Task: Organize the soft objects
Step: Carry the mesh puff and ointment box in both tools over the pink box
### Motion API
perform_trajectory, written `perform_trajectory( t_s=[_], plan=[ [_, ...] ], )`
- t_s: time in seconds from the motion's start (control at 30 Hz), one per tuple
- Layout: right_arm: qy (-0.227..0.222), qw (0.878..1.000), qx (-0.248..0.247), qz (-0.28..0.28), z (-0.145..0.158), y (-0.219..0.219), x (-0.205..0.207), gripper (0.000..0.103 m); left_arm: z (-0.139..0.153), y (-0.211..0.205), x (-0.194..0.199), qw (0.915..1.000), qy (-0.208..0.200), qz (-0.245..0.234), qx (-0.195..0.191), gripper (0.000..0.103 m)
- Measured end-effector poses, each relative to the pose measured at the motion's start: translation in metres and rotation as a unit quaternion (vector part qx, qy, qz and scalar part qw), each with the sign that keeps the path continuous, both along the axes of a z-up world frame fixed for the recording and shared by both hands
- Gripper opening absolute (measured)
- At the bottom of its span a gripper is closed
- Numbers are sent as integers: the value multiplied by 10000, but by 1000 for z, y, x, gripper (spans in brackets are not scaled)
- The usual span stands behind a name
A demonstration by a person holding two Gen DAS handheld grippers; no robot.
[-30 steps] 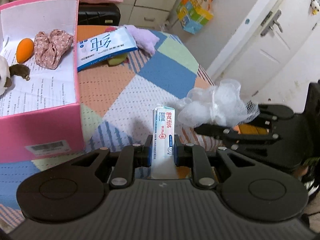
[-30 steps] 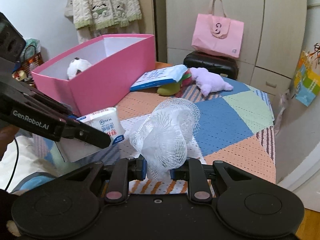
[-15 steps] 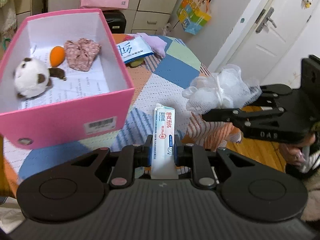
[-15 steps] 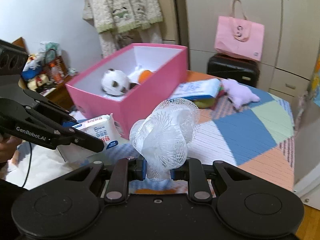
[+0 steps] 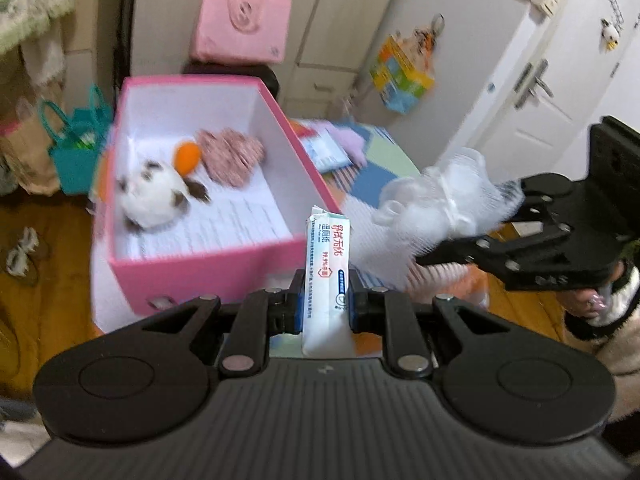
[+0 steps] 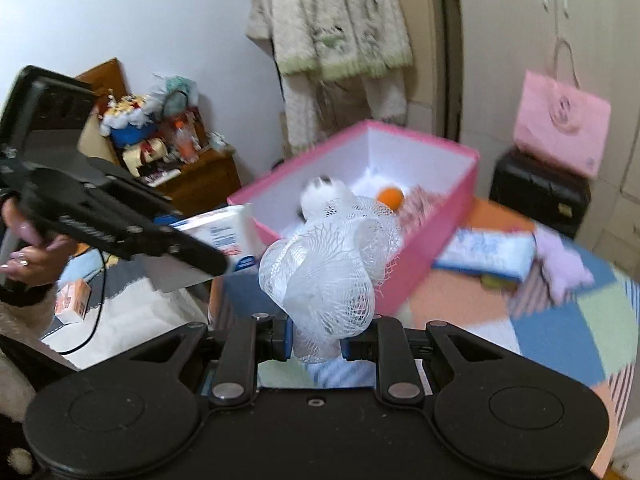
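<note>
My left gripper (image 5: 326, 310) is shut on a white wet-wipes pack (image 5: 326, 276), held in the air in front of the near wall of the pink box (image 5: 208, 268). My right gripper (image 6: 316, 338) is shut on a white mesh bath puff (image 6: 332, 264), held just short of the box's near corner (image 6: 420, 256). The puff also shows at the right of the left wrist view (image 5: 436, 208). Inside the box lie a white plush panda (image 5: 154, 196), an orange ball (image 5: 188, 156) and a pink floral cloth (image 5: 232, 156).
The box stands on a patchwork-covered table (image 6: 560, 320). A blue-and-white tissue pack (image 6: 488, 252) and a lilac plush (image 6: 560, 264) lie beyond the box. A black suitcase (image 6: 540, 196) with a pink bag (image 6: 560, 124) stands behind, a wooden cabinet (image 6: 196, 176) at the left.
Both grippers have risen and pulled back from the table with their loads. The box now lies lower and further ahead, with its inside in view from both wrists.
</note>
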State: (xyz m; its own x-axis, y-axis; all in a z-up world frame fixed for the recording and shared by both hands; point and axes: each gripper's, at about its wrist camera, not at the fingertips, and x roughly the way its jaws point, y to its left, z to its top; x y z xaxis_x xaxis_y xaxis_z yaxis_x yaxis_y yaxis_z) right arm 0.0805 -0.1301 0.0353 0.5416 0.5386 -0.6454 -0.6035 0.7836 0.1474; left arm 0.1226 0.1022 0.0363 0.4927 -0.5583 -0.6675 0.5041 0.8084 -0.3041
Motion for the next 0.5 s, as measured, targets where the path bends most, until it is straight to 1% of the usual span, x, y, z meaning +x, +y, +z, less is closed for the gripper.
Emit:
perform_trajectory(
  t_s=[0.1,0.17,0.23,0.37,0.43,0.5],
  plan=[
    [-132,9999,-19,76,4,10,11,25,4,4,17,9998,-151,75,-70,17],
    [-193,9997,-18,130,5,16,20,25,4,7,34,9996,-41,-8,-272,18],
    [-142,9995,72,260,4,21,35,25,2,5,48,9993,32,-30,-363,17],
    [-143,9996,83,242,3,27,64,25,-2,1,76,9995,-107,131,-280,17],
    [-72,9997,92,192,1,30,81,25,-7,1,93,9993,-67,225,-296,18],
    [-77,9999,-13,133,-4,33,97,25,-12,-1,107,9992,-39,289,-270,18]
  ],
)
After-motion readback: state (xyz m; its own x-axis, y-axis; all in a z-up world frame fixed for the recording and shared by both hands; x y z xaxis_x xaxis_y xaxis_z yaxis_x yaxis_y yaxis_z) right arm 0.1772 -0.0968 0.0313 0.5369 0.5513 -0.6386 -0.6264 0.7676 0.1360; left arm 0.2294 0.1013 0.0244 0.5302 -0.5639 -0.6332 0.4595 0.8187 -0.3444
